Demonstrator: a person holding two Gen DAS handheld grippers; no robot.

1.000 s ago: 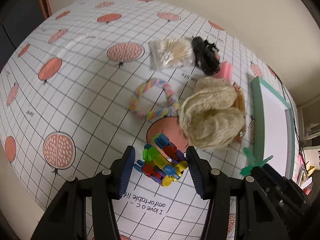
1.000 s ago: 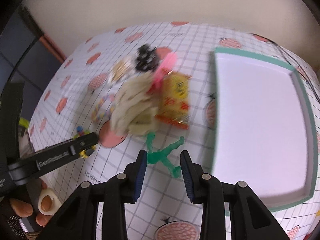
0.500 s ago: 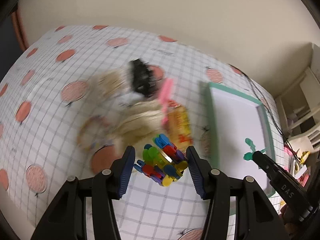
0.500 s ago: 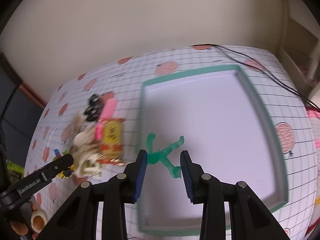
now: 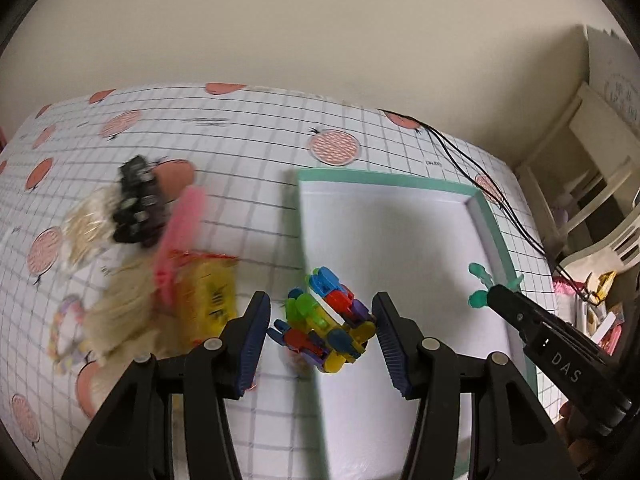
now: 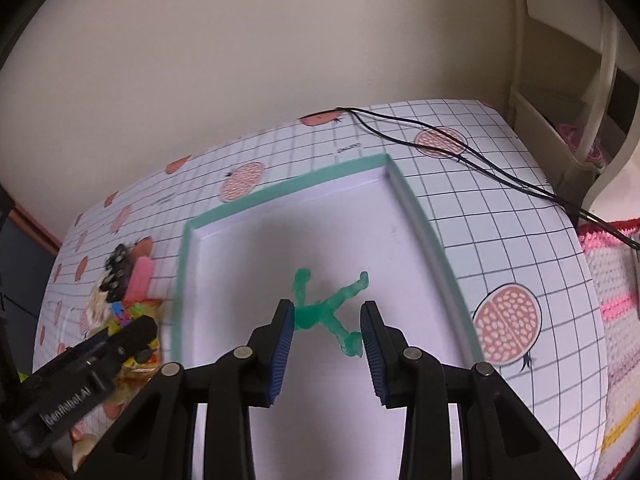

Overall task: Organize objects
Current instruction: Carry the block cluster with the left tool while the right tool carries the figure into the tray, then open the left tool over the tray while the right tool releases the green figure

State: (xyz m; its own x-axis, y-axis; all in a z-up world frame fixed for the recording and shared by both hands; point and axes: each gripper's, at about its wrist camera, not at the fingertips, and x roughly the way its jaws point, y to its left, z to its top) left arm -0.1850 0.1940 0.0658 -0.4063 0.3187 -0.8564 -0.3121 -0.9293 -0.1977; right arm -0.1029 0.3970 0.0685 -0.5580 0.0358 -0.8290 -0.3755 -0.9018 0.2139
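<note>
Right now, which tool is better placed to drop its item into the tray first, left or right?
Right. The right tool holds the green figure well over the white floor of the tray. The left tool, gripping the colourful clips, is only at the tray's near left edge, so it needs to travel further in.

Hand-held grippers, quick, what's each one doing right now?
Left hand-held gripper: closed on the multicolored clip bundle.
Right hand-held gripper: closed on the green toy figure, above the tray.

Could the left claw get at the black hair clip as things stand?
Probably not yet: the left claw is shut on the colourful block toy, so it has no free grip. The black hair clip itself lies uncovered on the table.
</note>
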